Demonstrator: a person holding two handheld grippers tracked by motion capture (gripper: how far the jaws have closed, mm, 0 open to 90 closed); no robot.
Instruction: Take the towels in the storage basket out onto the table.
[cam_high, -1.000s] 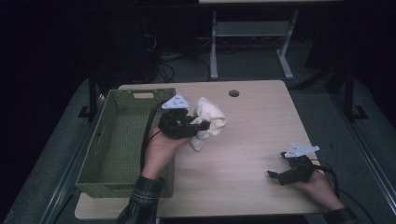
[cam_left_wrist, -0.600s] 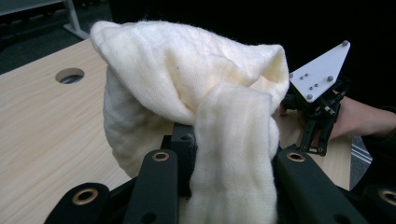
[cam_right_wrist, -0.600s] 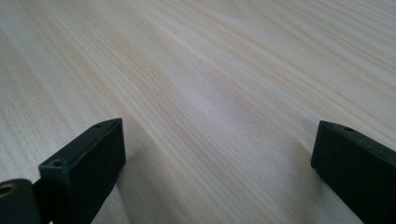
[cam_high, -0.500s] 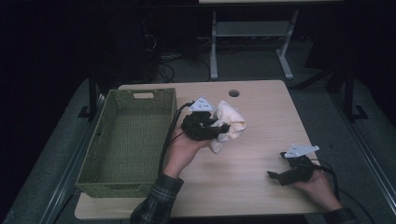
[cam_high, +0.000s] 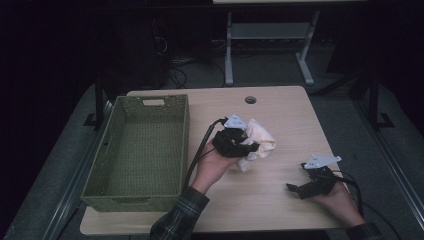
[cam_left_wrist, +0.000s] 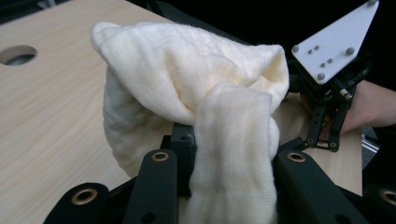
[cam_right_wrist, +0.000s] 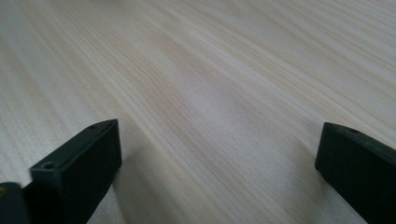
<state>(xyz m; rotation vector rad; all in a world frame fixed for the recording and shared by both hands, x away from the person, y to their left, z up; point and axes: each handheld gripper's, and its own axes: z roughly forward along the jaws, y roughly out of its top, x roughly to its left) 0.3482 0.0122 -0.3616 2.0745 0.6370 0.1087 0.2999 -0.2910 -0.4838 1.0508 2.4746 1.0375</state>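
A cream cloth (cam_high: 257, 142) sits bunched just right of the frame's centre in the high view, over the bare wood of the table (cam_high: 280, 112). It is clamped in the left gripper (cam_high: 248, 148), whose jaws press on its lower folds. The bundle has no clean long axis; its bulk runs roughly from lower left to upper right in that view, with a short tail hanging toward the bottom of the frame near the person's left hand (cam_high: 215, 162). The left gripper view shows what the high view cannot: a thick band of the cloth (cam_left_wrist: 231, 154) drops straight down between the two black jaws at the bottom centre. A rounded hood of fabric rises above it to the upper left, and the weave is plain to see. At that view's right edge, the right gripper (cam_left_wrist: 327, 135) and a bit of the hand behind it appear farther off. The right gripper view looks low along pale wood grain (cam_right_wrist: 210, 84), with its own jaws standing wide apart at the lower corners and nothing between them. In the high view the right gripper (cam_high: 295, 189) lies at the lower right, well apart from the cloth. The green woven basket (cam_high: 100, 165) stands at the left. Compared with a second ago, the cloth and left gripper have shifted rightward and lower in the frame, away from the basket, while the right gripper has kept its place.
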